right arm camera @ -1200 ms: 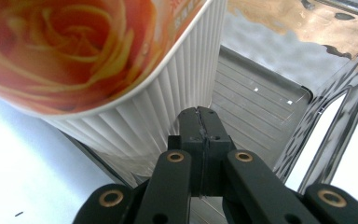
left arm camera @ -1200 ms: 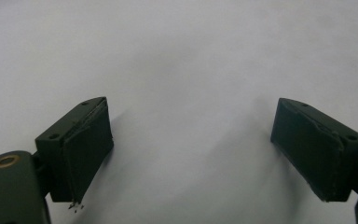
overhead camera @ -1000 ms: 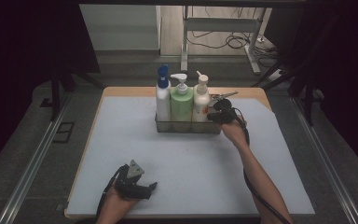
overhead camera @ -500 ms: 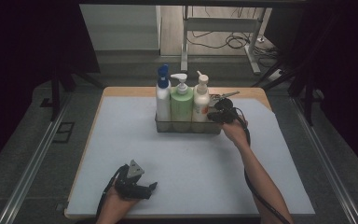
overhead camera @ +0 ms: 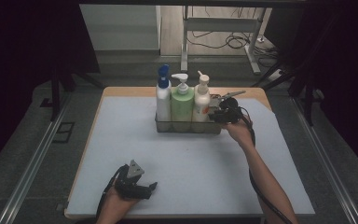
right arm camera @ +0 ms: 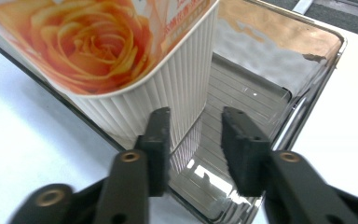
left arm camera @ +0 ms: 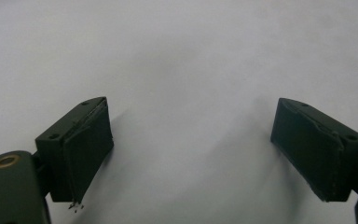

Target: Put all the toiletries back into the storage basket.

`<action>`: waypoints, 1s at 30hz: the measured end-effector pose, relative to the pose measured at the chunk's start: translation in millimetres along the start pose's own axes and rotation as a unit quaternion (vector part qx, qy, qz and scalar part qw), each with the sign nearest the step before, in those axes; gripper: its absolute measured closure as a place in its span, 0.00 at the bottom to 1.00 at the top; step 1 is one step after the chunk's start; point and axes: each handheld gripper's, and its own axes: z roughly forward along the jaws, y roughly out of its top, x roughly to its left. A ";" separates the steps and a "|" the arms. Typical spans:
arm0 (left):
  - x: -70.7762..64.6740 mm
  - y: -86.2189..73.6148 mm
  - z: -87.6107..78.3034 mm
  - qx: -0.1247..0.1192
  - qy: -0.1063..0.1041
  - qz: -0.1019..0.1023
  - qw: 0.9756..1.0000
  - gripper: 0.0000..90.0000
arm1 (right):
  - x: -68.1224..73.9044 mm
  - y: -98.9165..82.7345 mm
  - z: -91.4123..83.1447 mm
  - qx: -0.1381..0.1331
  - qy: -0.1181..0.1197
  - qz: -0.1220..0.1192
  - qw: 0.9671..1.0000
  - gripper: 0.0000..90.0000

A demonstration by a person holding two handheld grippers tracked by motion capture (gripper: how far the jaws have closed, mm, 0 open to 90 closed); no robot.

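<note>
A smoky clear tray (overhead camera: 189, 127) stands at the far middle of the white mat. In it stand a white bottle with a blue cap (overhead camera: 163, 99), a green pump bottle (overhead camera: 182, 101) and a cream pump bottle (overhead camera: 201, 100). My right gripper (overhead camera: 216, 115) is at the tray's right end, beside the cream bottle (right arm camera: 121, 56) with its rose label. Its jaws have just been opening, and this gripper (right arm camera: 196, 114) is now partly open over the tray's bare end (right arm camera: 261, 88), pressing on nothing. My left gripper (overhead camera: 152, 186) rests near the front edge; it (left arm camera: 191, 116) is open wide over bare mat.
The white mat (overhead camera: 186, 163) covers most of a wooden table (overhead camera: 121, 91). Metal rails (overhead camera: 32, 163) run along the floor on both sides. Beyond the far edge stand desk legs (overhead camera: 185, 42) and loose cables (overhead camera: 235, 41).
</note>
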 end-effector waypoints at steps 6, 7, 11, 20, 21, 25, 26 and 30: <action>-0.1 0.0 0.0 0.000 0.000 0.000 1.000 0.13 | 1.7 -3.3 -4.1 -0.002 0.001 -0.004 1.000 0.54; -0.1 0.0 0.0 0.000 0.000 0.000 1.000 0.13 | 2.2 -3.8 -4.8 -0.003 0.000 -0.006 1.000 0.52; -0.1 0.0 0.0 0.000 0.000 0.000 1.000 0.13 | 3.6 -4.9 -9.6 -0.008 0.001 -0.010 1.000 0.45; -0.2 0.0 0.0 0.000 0.000 0.000 1.000 0.13 | 11.0 -5.9 -18.9 -0.012 -0.004 -0.035 0.999 0.33; -0.2 0.0 0.0 0.000 0.000 0.000 1.000 0.13 | 11.9 -6.3 -19.4 -0.011 -0.005 -0.040 0.999 0.33; -0.2 -0.1 0.0 0.000 0.000 0.000 1.000 0.13 | 14.4 -8.1 -22.4 -0.009 -0.005 -0.051 0.999 0.30; -0.2 -0.1 0.0 0.000 0.000 0.000 1.000 0.13 | 14.9 -8.5 -23.4 -0.010 -0.003 -0.051 0.999 0.29; -0.2 -0.1 0.0 0.000 0.001 0.000 1.000 0.13 | 16.2 -10.3 -27.3 -0.011 0.003 -0.051 0.999 0.27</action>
